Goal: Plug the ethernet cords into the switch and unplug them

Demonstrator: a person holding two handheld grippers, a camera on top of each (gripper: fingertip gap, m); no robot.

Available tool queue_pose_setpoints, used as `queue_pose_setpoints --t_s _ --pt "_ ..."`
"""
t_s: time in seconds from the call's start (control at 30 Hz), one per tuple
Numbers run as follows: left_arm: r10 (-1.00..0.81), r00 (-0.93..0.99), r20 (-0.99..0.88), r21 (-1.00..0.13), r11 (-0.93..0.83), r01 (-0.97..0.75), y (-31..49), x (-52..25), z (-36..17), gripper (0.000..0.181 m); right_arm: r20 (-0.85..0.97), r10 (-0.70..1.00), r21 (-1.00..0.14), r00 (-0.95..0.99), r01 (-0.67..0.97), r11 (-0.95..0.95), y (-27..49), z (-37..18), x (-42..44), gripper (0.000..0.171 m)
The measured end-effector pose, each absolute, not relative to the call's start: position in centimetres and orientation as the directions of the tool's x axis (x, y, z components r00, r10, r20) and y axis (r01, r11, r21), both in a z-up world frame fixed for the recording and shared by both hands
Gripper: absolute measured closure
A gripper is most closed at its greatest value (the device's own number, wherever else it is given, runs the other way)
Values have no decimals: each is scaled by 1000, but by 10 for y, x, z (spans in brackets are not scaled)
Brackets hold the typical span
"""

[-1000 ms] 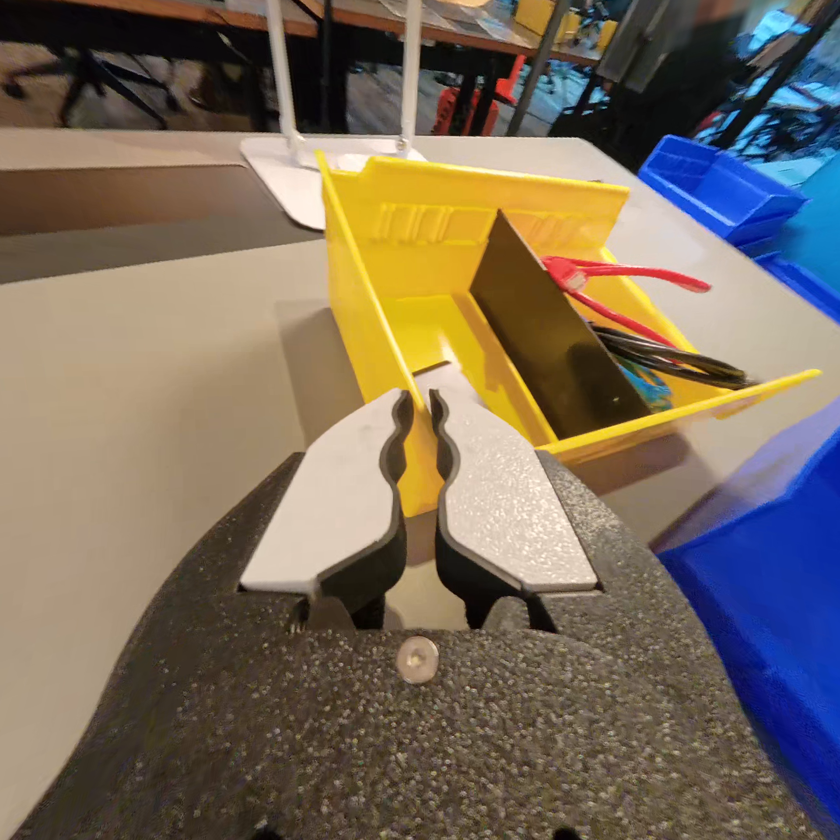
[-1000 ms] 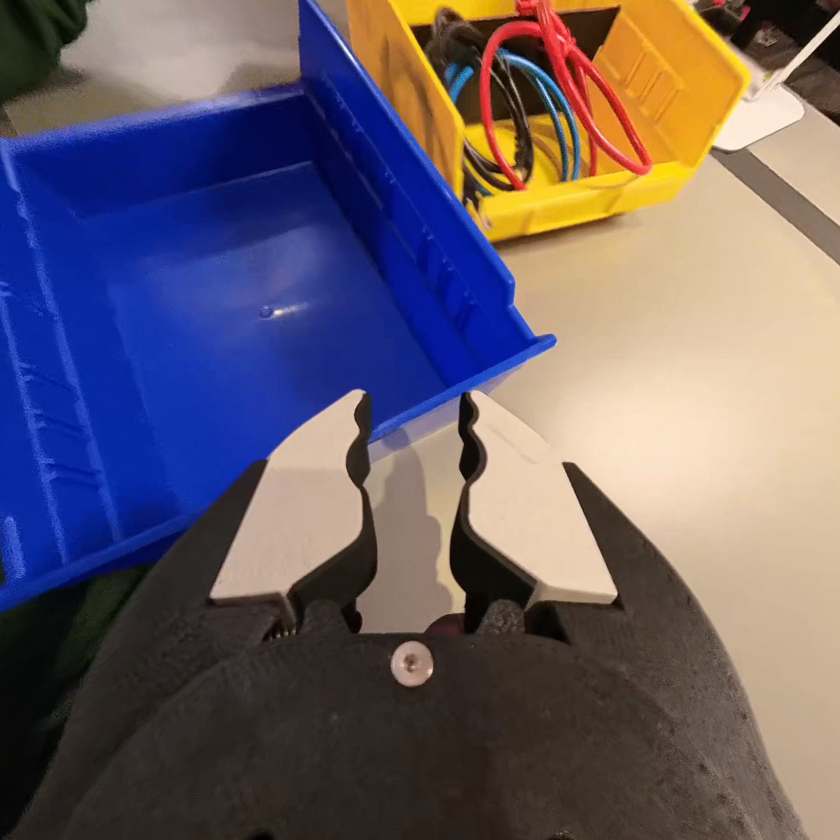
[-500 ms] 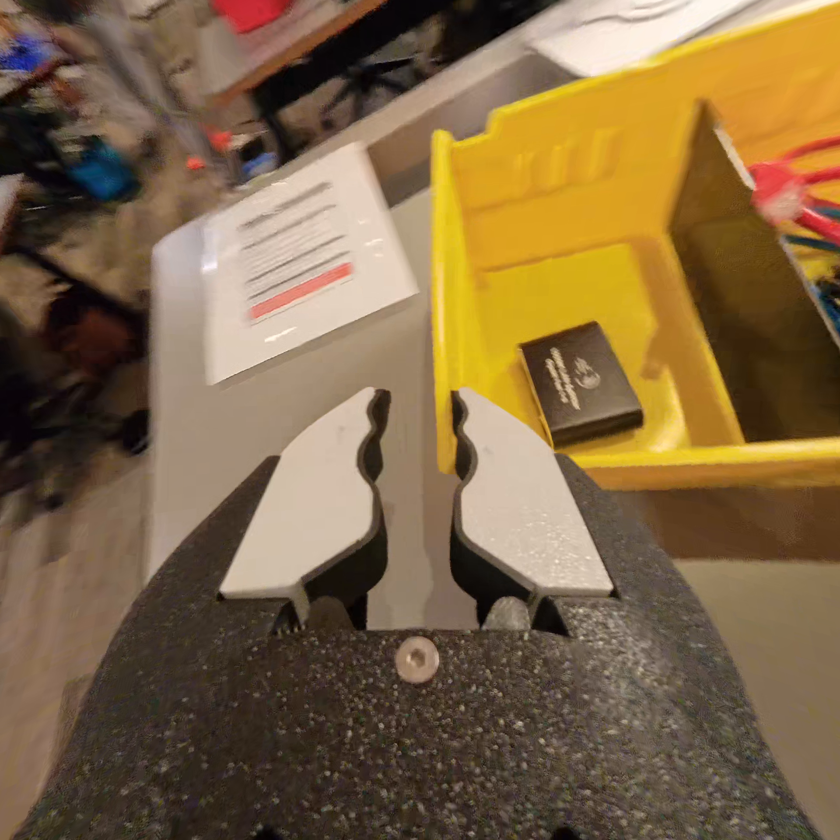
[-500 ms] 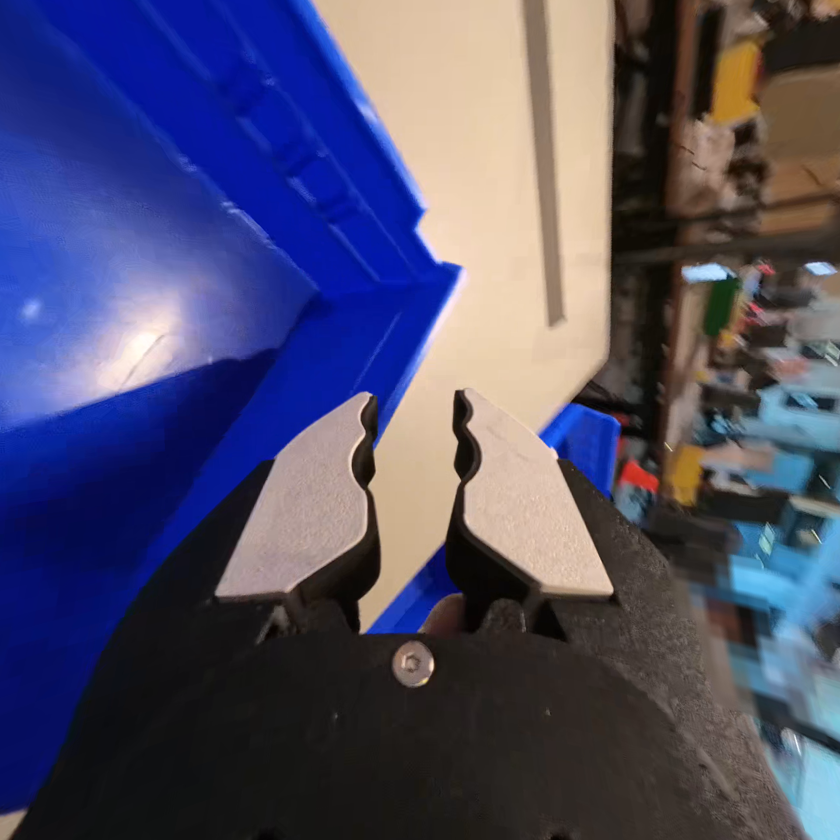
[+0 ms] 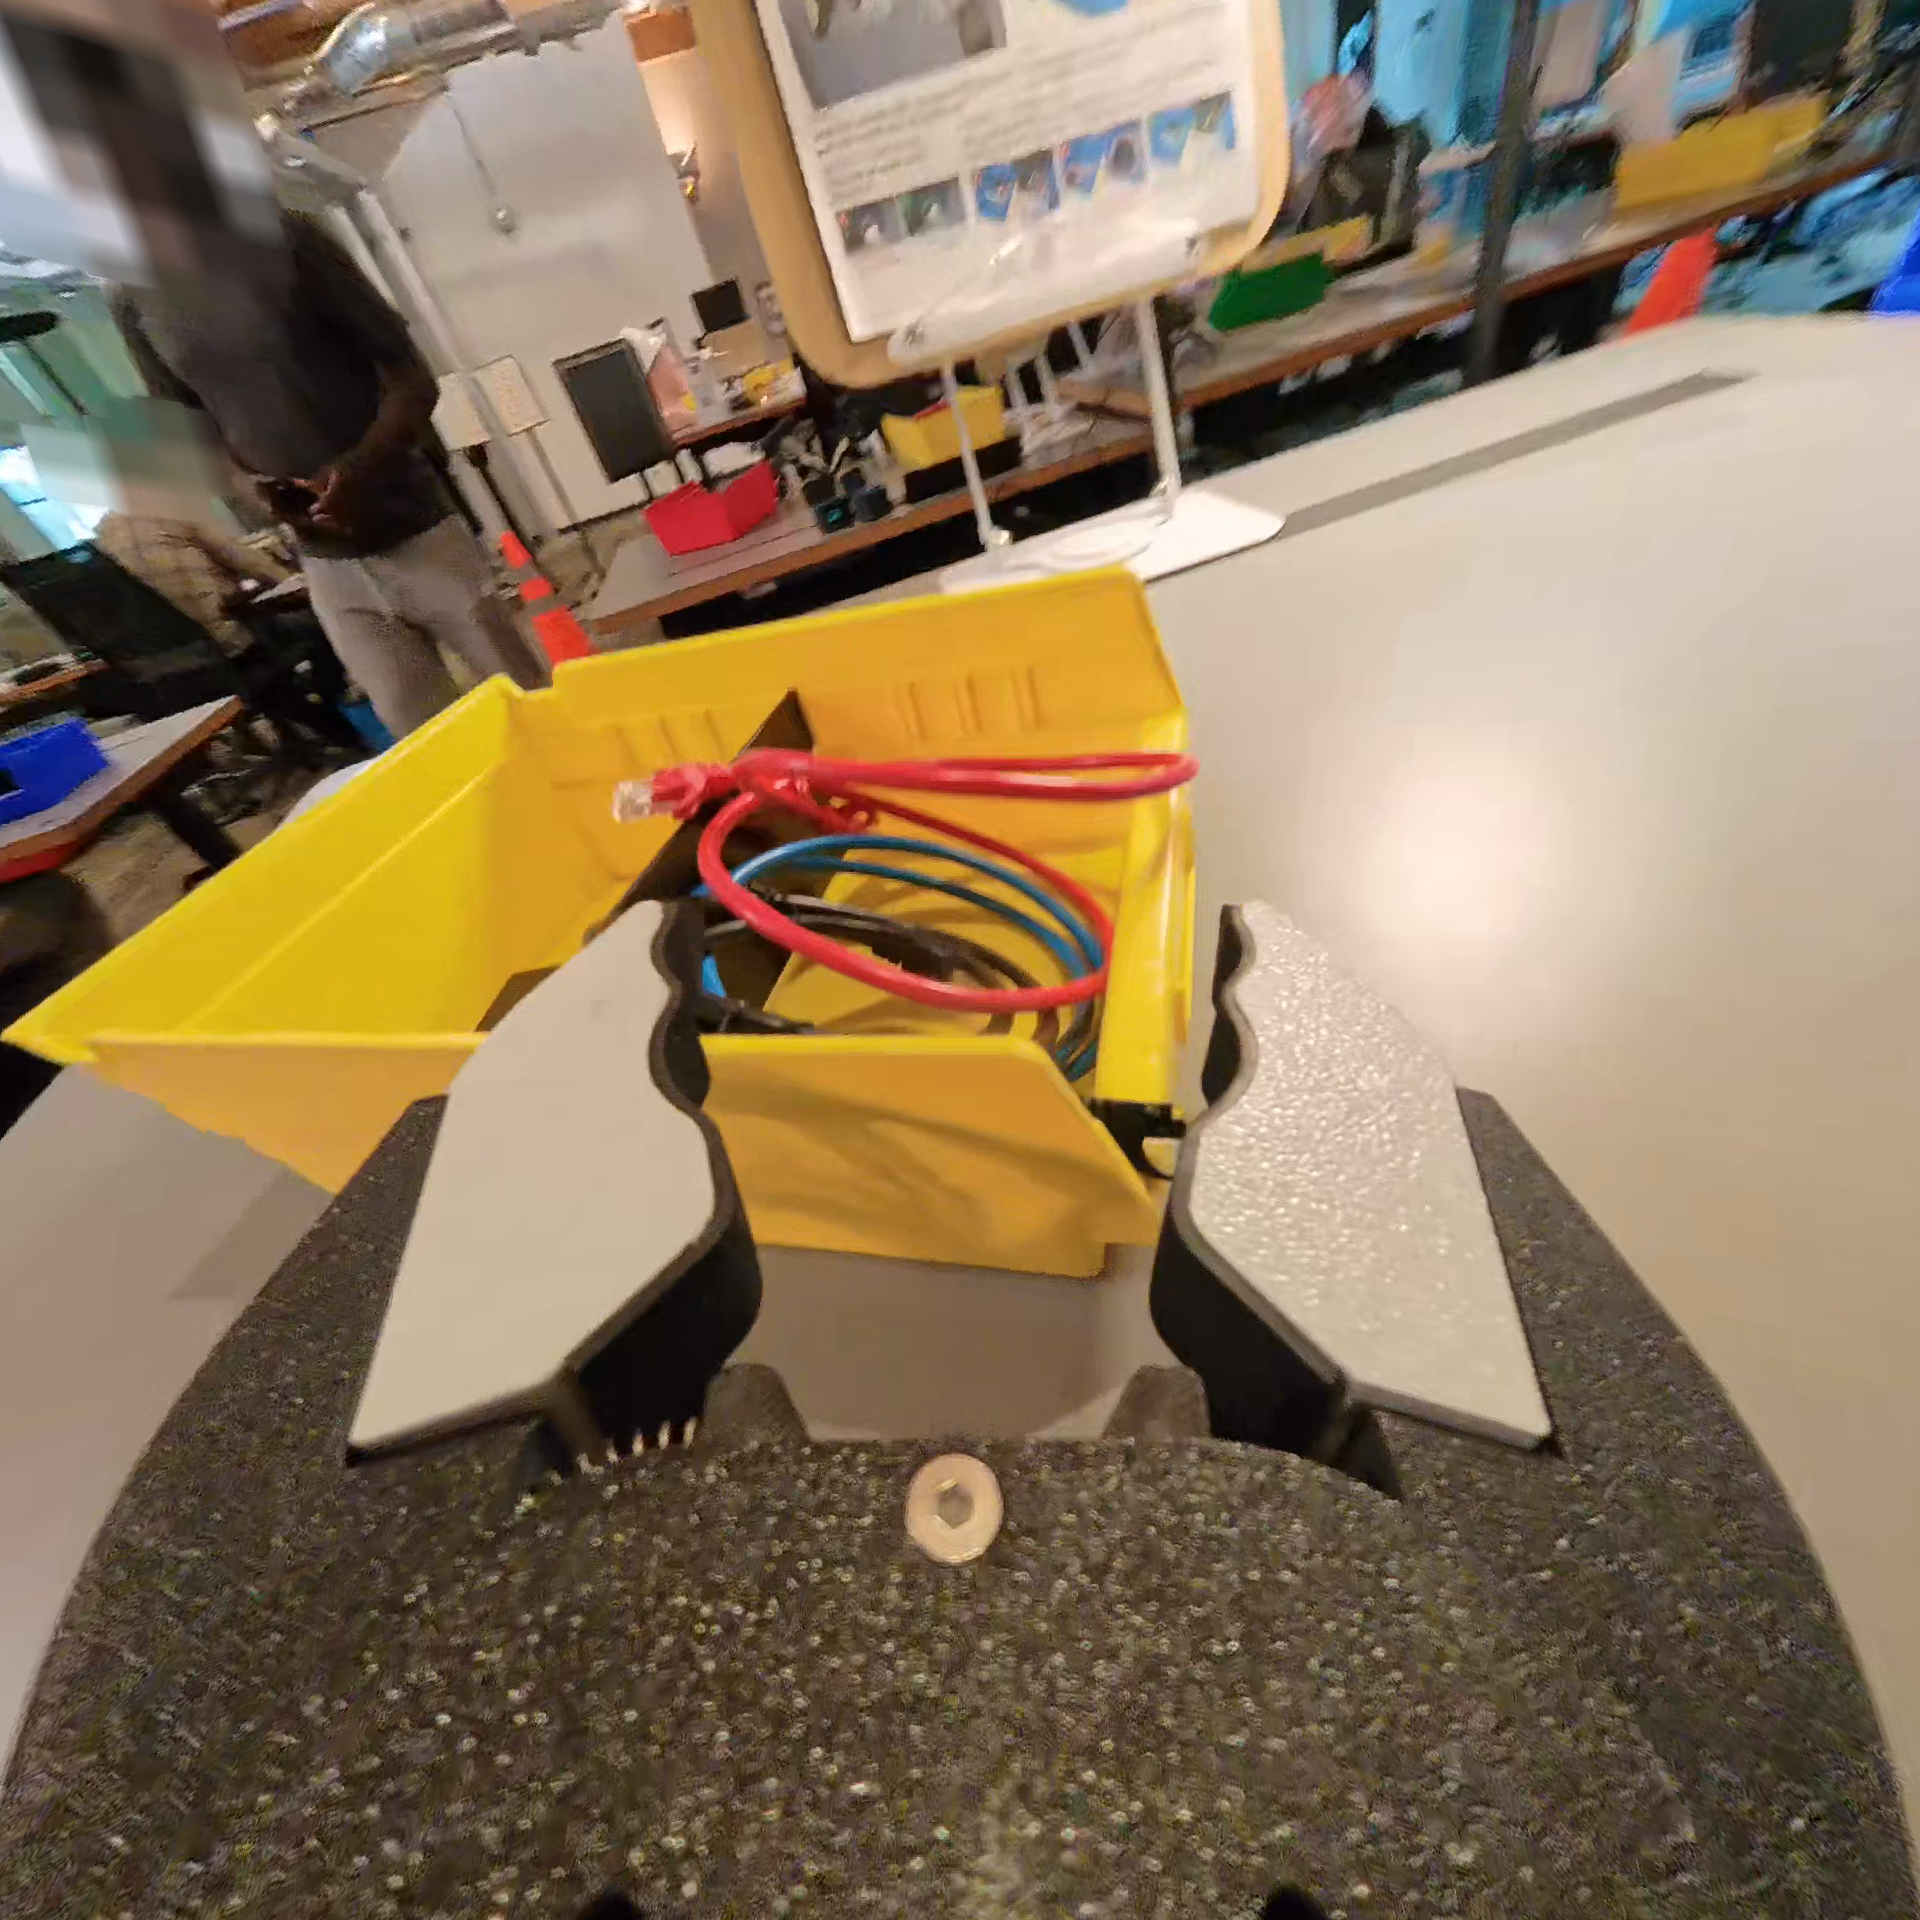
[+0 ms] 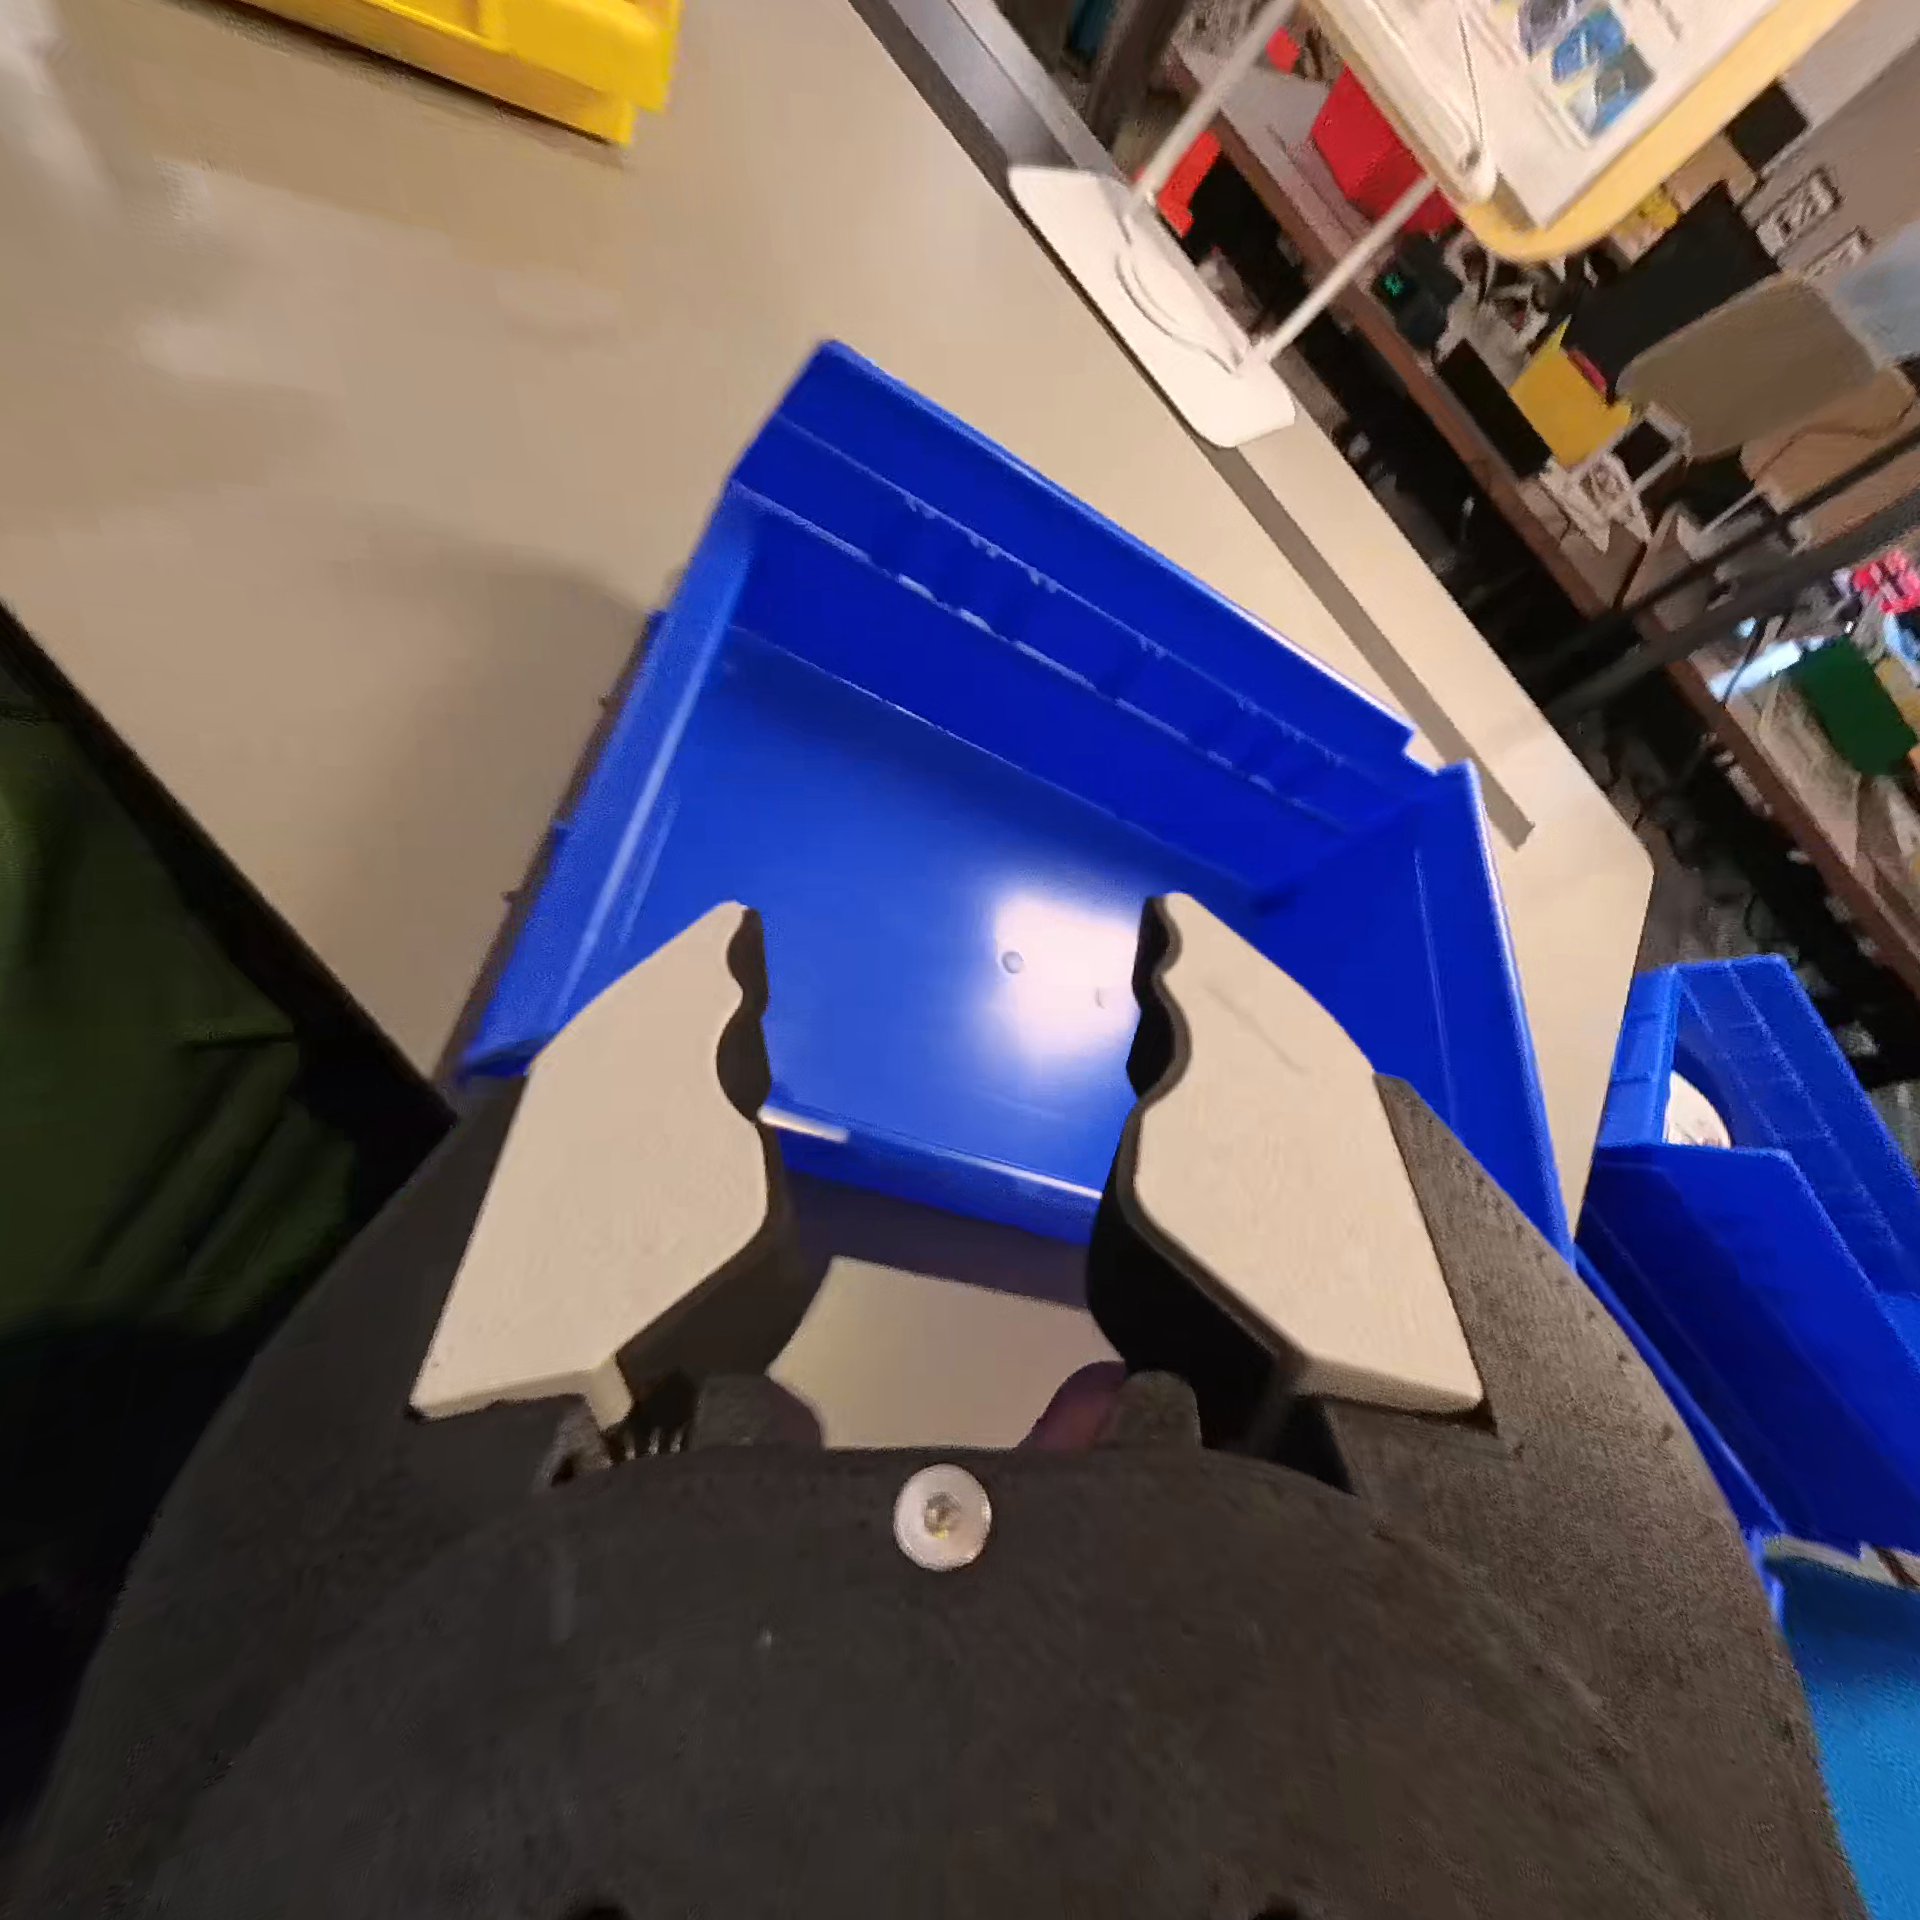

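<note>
Left gripper [image 5: 945, 935] wide open, holding nothing, facing yellow bin [image 5: 343, 966] on table [image 5: 1558, 831]; red cord [image 5: 935, 883], blue cord [image 5: 997, 883] and black cord [image 5: 894, 940] coiled inside; right gripper [image 6: 945, 930] open, empty, above blue bin [image 6: 935, 831]; switch unseen.

Left gripper [image 5: 945, 997] gaping wide, fingers [image 5: 582, 1164] splaying toward 11 and 1 o'clock, nothing between the pads. Right gripper [image 6: 945, 997] also standing parted (a narrower gap), fingers [image 6: 1278, 1174] pointing to 12 o'clock, gripping nothing, tilting downward.
</note>
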State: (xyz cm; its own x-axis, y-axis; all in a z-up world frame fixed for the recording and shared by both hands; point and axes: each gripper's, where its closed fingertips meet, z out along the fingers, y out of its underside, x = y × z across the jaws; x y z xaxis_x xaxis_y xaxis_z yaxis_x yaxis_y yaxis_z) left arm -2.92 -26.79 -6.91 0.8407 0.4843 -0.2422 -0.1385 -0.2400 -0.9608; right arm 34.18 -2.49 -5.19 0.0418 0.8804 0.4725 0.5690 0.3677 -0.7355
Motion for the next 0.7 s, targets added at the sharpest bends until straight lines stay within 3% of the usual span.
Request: queue_pose_setpoints --t_s 0.17,0.23,0.4,0.53,0.7 --pt "539 788 -297 -935 -330 -126 -280 -50 -87 99 492 871 -691 -6 605 395 -39 -63 334 97" --pt "541 778 -318 -928 -347 -138 -287 -56 -87 105 483 876 -688 8 622 373 -31 -66 334 103" --pt "608 701 -374 -892 -442 -92 -327 -91 -88 116 514 845 -655 151 705 273 27 -67 355 119" --pt "657 672 -342 -917 -391 -84 -358 -100 -68 119 574 781 -605 244 769 205 61 -58 382 114" --pt "578 730 -365 -916 -365 -169 -332 -64 -47 115 457 889 -707 10 611 357 -22 -52 342 106"
